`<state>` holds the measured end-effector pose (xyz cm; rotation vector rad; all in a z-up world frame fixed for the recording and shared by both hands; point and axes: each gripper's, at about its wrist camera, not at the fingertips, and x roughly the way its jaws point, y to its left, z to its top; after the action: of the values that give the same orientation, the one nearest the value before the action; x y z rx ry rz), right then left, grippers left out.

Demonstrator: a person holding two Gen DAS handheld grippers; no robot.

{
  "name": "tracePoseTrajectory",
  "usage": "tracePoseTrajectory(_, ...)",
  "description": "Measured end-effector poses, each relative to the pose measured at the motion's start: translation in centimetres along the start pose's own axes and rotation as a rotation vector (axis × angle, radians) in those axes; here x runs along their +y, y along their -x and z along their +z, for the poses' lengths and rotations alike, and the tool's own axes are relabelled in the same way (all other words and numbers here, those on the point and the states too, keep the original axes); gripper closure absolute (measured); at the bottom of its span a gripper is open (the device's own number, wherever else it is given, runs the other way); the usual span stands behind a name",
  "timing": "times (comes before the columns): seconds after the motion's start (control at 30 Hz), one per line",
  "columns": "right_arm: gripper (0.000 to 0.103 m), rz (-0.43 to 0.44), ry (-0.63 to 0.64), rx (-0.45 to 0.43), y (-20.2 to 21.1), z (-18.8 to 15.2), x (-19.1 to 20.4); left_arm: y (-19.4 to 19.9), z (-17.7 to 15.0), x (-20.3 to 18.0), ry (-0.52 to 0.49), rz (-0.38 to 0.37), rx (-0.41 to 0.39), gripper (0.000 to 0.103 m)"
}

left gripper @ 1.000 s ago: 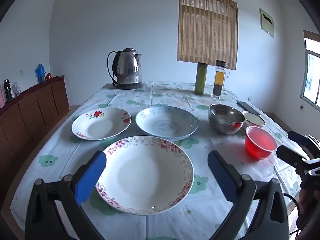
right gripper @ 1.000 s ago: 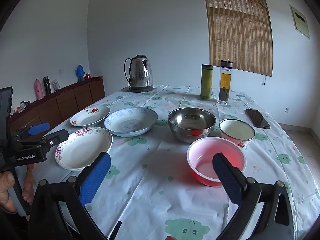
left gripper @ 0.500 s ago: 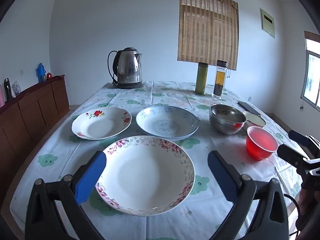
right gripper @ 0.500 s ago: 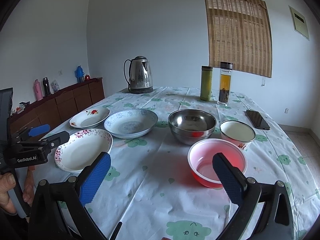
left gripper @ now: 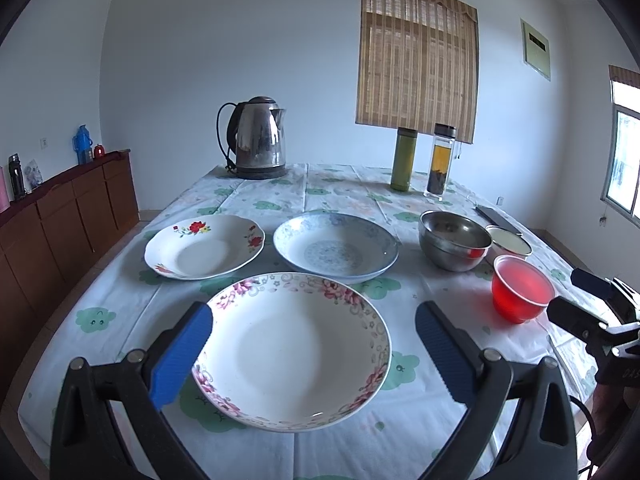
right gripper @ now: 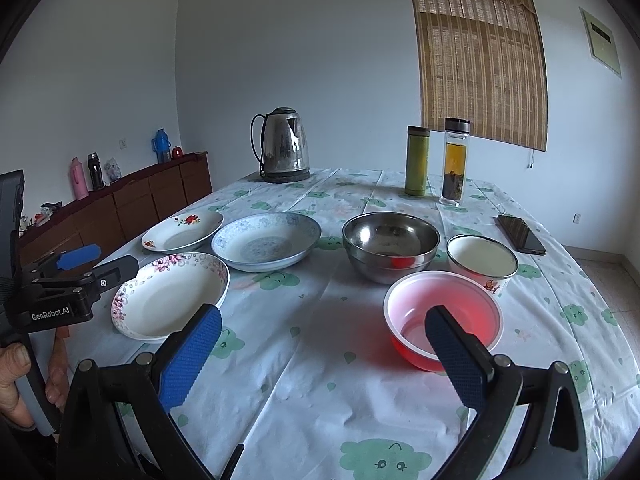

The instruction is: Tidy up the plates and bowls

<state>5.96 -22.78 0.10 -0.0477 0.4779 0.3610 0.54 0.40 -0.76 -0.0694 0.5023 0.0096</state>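
Nothing has shifted since earlier. We hold our left gripper (left gripper: 312,332) spread wide, empty, above the pink plate (left gripper: 292,350) at 6 o'clock. Our right gripper (right gripper: 322,344) gapes too, touching nothing, red bowl (right gripper: 444,318) at 2 o'clock.

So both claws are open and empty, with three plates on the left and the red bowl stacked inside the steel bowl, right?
Not quite. The red bowl is not inside the steel bowl; it sits on the tablecloth, nearer the camera, as the right wrist view shows. The rest holds: the left claw and right claw are open and empty, and three plates lie on the left.
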Motion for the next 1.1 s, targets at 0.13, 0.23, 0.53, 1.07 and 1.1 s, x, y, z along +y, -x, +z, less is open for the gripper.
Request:
tracePoseTrajectory(0.13, 0.001, -0.004, -0.010, -0.001, -0.1, 0.0, -0.2, 0.0, 0.0, 0.0, 0.000, 0.000, 0.000, 0.000)
tracePoseTrajectory(0.23, 0.001, -0.010, -0.012, -0.002, 0.0, 0.0, -0.2, 0.0, 0.0, 0.0, 0.000, -0.001, 0.000, 0.000)
tracePoseTrajectory(0.53, 0.001, 0.035, -0.023, -0.002, -0.1, 0.0, -0.1, 0.0, 0.0, 0.0, 0.001, 0.000, -0.001, 0.000)
tracePoseTrajectory(1.07, 0.001, 0.027, -0.003, 0.016, -1.4, 0.0, 0.6, -0.9, -0.3, 0.9, 0.020, 0.001, 0.013, 0.000)
tracePoseTrajectory(1.1, 0.001, 0.030, 0.000, 0.019, -1.6, 0.0, 0.8, -1.1, -0.4, 1.0, 0.022, 0.001, 0.016, 0.000)
